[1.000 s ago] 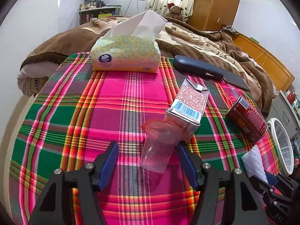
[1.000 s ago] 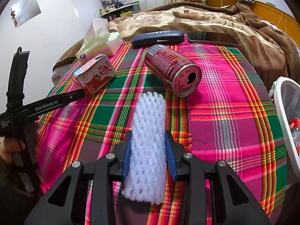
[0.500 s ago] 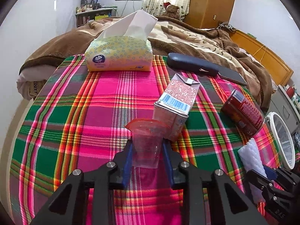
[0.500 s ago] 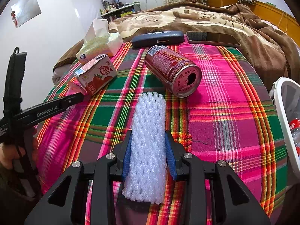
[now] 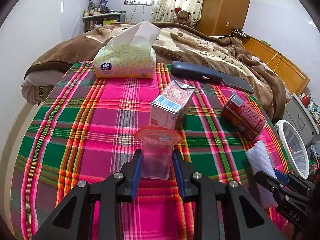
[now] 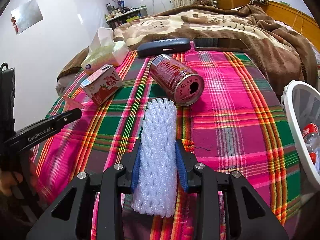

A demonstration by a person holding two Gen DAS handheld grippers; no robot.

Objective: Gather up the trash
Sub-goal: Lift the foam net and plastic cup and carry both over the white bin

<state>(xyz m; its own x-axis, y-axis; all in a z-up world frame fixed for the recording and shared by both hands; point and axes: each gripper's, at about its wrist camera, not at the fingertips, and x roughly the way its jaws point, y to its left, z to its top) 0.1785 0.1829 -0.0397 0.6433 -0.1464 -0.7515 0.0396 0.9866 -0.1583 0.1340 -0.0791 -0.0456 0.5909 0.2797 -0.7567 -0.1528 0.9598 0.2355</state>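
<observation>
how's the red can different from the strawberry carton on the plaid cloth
The red metal drink can is a cylinder; the strawberry-printed paper drink carton is a box. The can's open round end faces the right camera, while the carton shows flat printed faces. Both lie tipped over on the plaid cloth, ungripped.

The clear plastic cup [image 5: 156, 156] with a reddish rim stands upright between blue pads. The white foam net sleeve [image 6: 159, 156] is pinched too — long, lying on the plaid cloth. The juice carton [image 5: 171, 105] lies on its side; the red can [image 6: 177, 80] too (opened end toward the camera).
</observation>
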